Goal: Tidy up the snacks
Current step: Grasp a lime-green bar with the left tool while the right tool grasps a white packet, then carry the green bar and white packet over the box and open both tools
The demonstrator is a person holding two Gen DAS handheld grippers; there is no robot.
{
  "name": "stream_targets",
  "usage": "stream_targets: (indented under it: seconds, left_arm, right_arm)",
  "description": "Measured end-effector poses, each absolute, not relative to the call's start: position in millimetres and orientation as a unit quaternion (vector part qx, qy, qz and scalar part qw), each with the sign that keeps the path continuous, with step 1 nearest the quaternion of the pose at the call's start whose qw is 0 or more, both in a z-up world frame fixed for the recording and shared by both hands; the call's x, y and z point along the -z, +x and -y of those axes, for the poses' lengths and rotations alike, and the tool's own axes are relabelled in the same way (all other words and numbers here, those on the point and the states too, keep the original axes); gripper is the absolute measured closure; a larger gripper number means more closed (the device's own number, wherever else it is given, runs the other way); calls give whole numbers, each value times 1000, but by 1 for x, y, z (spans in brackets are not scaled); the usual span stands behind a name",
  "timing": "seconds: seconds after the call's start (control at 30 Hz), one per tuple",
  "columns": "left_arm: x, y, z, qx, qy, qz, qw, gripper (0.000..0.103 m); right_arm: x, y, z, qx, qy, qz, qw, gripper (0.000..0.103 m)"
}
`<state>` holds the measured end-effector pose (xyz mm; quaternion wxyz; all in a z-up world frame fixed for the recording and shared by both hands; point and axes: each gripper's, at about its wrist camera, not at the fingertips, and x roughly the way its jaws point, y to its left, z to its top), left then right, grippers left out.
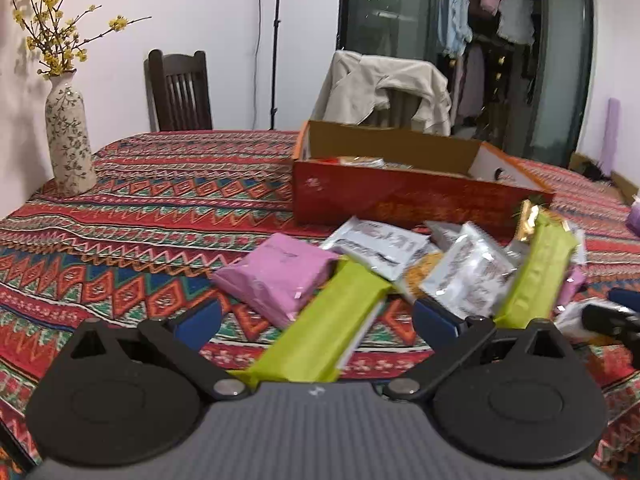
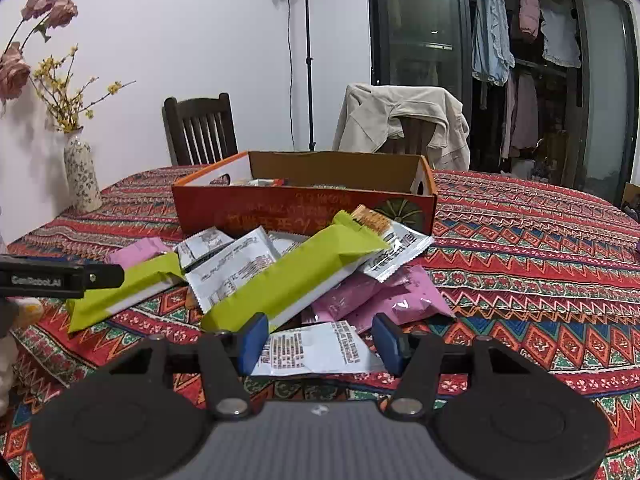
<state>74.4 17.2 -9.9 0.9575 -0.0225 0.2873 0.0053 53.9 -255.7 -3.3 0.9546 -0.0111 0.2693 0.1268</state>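
tabletop: covered by a red patterned cloth [image 2: 520,240], fills the lower half of both views
box: open orange carton [image 2: 304,208], centre of right view, upper right of centre in left view [image 1: 400,204]; a few packets inside
snacks: loose pile in front of the box, lying on the cloth; green bars [image 2: 288,280], pink packs [image 2: 384,296], silver packets [image 2: 232,268]
left gripper [image 1: 316,316]: jaws wide, a green bar [image 1: 320,332] lies between them, no contact visible
right gripper [image 2: 320,344]: jaws wide, a white packet [image 2: 316,348] lies flat between them, not clamped
vase: patterned, yellow sprigs, left edge [image 1: 68,140]
room: white wall, dark chair [image 2: 200,128], beige jacket over a second chair [image 2: 404,120], lamp stand [image 2: 308,56], glass door with hanging clothes upper right [image 2: 528,60]
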Motion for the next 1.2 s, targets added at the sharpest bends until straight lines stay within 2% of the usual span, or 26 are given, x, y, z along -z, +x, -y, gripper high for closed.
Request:
stream_targets:
  seconds: [0.37,0.43,0.47,0.53,0.6,0.67,0.9,1.2]
  left_arm:
    - [30,106,-20,-2,-28,-355,935,1]
    - [31,106,-18,0,-24,-358,933,9]
    - [32,104,-17,1,-21,-358,933,19]
    - [33,101,-13,0,-7,-355,935,28]
    - [32,97,-10,7,1,-351,936,42]
    - [32,92,-8,12,6,-347,938,49]
    - [30,79,-1,21,12,-332,943,62]
    - [23,64,8,31,15,-315,948,68]
  right_arm:
    - [2,51,261,-128,-2,-262,957,46]
    - [3,51,261,-128,-1,-262,956,46]
    - [3,51,261,-129,-1,-262,956,46]
    - [4,52,261,-129,0,-263,956,46]
    - [4,52,261,-129,0,-263,956,46]
    - [4,51,261,-130,0,-263,956,46]
    - [5,52,260,-130,0,-263,956,46]
    - [4,49,261,-133,0,-262,956,46]
